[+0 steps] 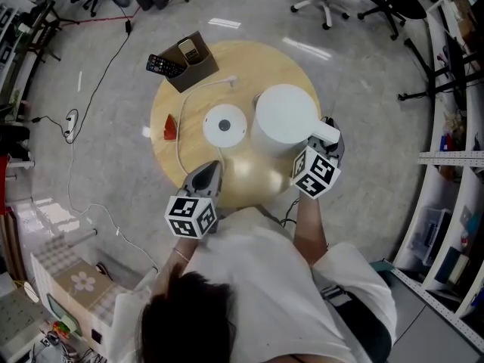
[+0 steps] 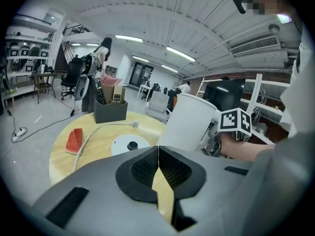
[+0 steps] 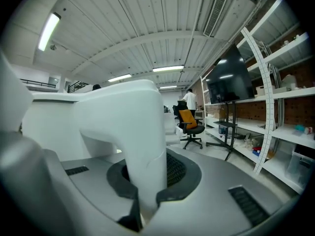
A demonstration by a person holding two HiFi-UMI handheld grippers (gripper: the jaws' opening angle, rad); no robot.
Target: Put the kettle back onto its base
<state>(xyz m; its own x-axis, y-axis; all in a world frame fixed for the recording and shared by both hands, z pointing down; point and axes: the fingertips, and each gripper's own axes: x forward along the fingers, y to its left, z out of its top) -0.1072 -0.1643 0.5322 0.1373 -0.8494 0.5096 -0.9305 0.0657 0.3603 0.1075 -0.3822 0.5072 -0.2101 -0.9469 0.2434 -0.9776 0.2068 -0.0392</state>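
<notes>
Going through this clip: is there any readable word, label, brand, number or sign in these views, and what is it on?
No text can be read in any view.
Remote control: button print too small to read.
Marker cubes: black-and-white square patterns only, no letters.
Kettle: plain white, no brand visible.
Base: no readable marking.

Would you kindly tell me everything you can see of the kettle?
The kettle is white, smooth and plastic-looking, a cylinder with a flat closed lid and a thick side handle. It is upright above the table, right of its base, not on it; whether it touches the table is unclear. The right claw is shut on the handle.
</notes>
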